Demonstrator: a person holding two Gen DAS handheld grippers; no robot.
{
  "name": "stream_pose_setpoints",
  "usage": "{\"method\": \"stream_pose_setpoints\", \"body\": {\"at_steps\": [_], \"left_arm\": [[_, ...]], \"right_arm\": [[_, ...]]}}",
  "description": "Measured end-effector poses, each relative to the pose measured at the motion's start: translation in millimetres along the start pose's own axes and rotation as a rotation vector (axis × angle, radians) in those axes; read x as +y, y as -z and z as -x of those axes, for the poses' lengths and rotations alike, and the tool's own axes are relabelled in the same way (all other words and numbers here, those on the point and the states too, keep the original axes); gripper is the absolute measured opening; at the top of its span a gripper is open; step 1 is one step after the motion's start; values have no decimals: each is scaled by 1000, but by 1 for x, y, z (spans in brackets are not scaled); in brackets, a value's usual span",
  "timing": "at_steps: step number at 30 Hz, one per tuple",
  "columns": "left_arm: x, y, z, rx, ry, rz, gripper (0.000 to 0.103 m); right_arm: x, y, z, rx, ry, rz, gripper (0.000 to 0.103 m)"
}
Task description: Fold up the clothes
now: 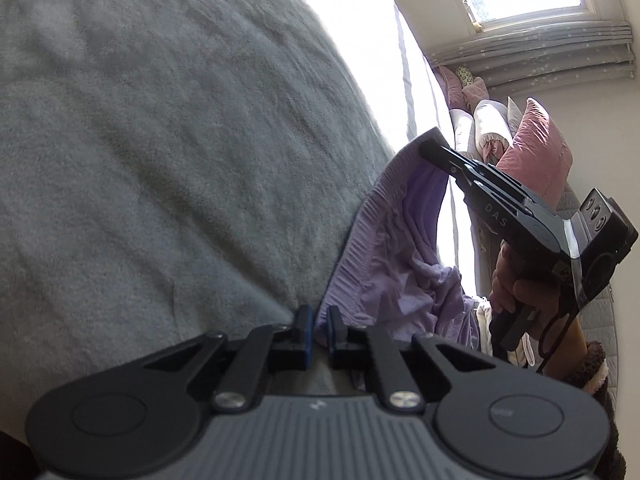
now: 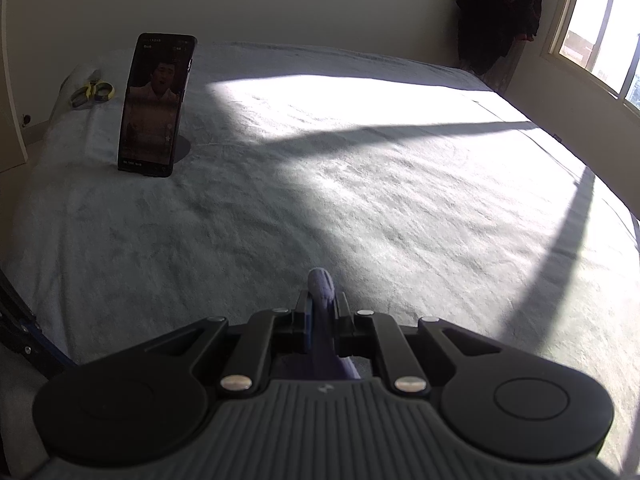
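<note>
Lilac garment (image 1: 384,248) hangs stretched between both tongs above the grey bed (image 1: 160,140): the left tongs (image 1: 318,334) and right tongs (image 2: 322,312) each pinch its ribbed waistband, likely to spread it flat for folding.

Most of the purple garment (image 2: 320,280) is hidden behind the right gripper (image 2: 322,312) in the right wrist view, only a small bunched tip shows at 12 o'clock of the jaws; phone (image 2: 156,104) screen too dim to read; yellow object (image 2: 94,93) at 10 o'clock too small to tell; dark hanging item (image 2: 500,12) at 1 o'clock unidentifiable; left wrist view: hand (image 1: 520,292) partly hidden behind the grip, sunlit bed (image 1: 344,40) blown out
</note>
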State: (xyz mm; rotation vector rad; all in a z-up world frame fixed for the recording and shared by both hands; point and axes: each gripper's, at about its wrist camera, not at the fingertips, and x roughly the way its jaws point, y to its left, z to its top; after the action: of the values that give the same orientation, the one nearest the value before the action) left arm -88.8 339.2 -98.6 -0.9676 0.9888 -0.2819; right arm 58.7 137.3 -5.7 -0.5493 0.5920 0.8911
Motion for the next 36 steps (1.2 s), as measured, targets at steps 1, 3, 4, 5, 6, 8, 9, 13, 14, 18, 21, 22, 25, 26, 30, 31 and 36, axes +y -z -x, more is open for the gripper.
{"method": "stream_pose_setpoints", "body": {"at_steps": [1, 3, 4, 5, 6, 8, 9, 13, 14, 18, 21, 22, 25, 26, 30, 31, 36], "left_arm": [[-1, -1, 1, -6, -8, -6, 2], [-3, -1, 1, -16, -19, -19, 1], [-4, -1, 2, -16, -19, -22, 1], [-4, -1, 2, -16, -17, -23, 1], [-1, -2, 4, -7, -8, -16, 1], [6, -5, 8, 8, 13, 12, 1], [9, -6, 9, 16, 23, 31, 4], [15, -6, 17, 53, 51, 82, 6], [15, -5, 20, 55, 69, 94, 8], [15, 1, 20, 73, 134, 137, 41], [13, 8, 11, 53, 124, 197, 42], [15, 10, 11, 22, 121, 237, 42], [12, 15, 10, -38, 99, 281, 42], [9, 16, 9, -55, 87, 283, 42], [1, 24, 7, -128, 37, 309, 31], [2, 25, 6, -145, 20, 321, 22], [-5, 27, 5, -213, -56, 276, 4]], "right_arm": [[0, 0, -1, 2, 2, 1, 10], [1, 0, -3, 6, 5, 3, 10], [1, 0, -4, 8, 7, 4, 10], [1, 0, -5, 10, 8, 6, 10], [2, 0, -5, 12, 10, 8, 10], [3, 0, -7, 16, 10, 10, 10], [3, 0, -7, 18, 10, 11, 10], [4, -1, -5, 16, 9, 14, 10], [4, -1, -5, 15, 9, 15, 10], [4, -2, -2, 11, 8, 17, 10], [3, -2, -1, 9, 11, 17, 10], [3, -2, 0, 7, 11, 15, 10], [3, -2, 1, 2, 12, 9, 10], [3, -2, 2, 1, 12, 7, 10], [4, -1, 1, -3, 15, -1, 10], [4, -1, 1, -4, 16, -3, 10], [5, -1, -1, -15, 38, -6, 10]]}}
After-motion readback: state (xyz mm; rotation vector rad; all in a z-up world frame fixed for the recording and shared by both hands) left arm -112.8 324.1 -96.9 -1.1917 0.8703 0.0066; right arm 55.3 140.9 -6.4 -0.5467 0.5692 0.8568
